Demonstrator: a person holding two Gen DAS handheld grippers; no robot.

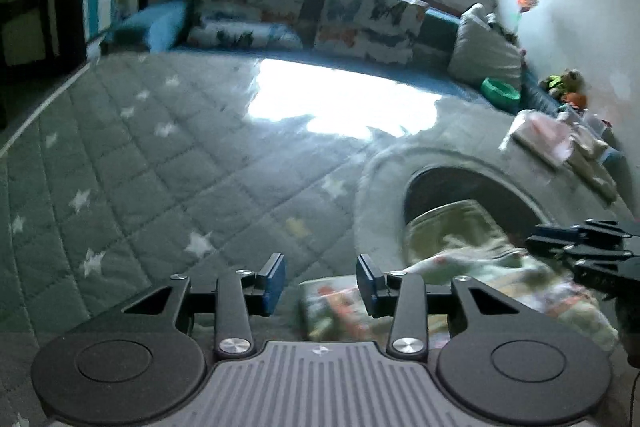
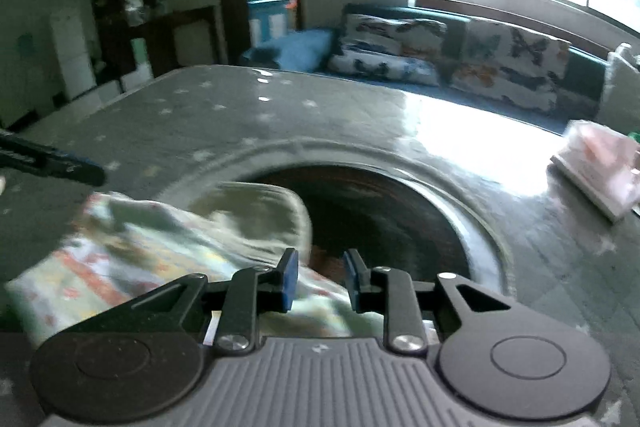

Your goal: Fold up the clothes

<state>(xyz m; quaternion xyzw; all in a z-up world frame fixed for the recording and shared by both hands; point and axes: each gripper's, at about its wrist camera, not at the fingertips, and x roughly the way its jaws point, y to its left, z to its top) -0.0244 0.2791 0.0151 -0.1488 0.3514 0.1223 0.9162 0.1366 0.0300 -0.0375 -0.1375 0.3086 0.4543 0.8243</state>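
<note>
A light patterned garment [image 1: 460, 279] [image 2: 140, 247] with orange and green print lies bunched on the grey star quilt [image 1: 160, 155], partly over a round grey ring with a dark centre [image 1: 440, 183] [image 2: 380, 211]. In the left wrist view my left gripper [image 1: 322, 285] is open just above the garment's near folded corner, and its blue pads touch no cloth. My right gripper [image 2: 322, 279] is open too, with a narrower gap, hovering over the garment's edge at the dark centre. Each gripper shows in the other's view: the right one [image 1: 580, 251], the left one [image 2: 52, 163].
A stack of folded pale clothes [image 1: 548, 135] [image 2: 596, 163] sits on the quilt at the right. Butterfly cushions [image 1: 368, 23] [image 2: 508, 63] line the far side under a bright window. A green bowl [image 1: 500, 91] and toys lie by the right wall.
</note>
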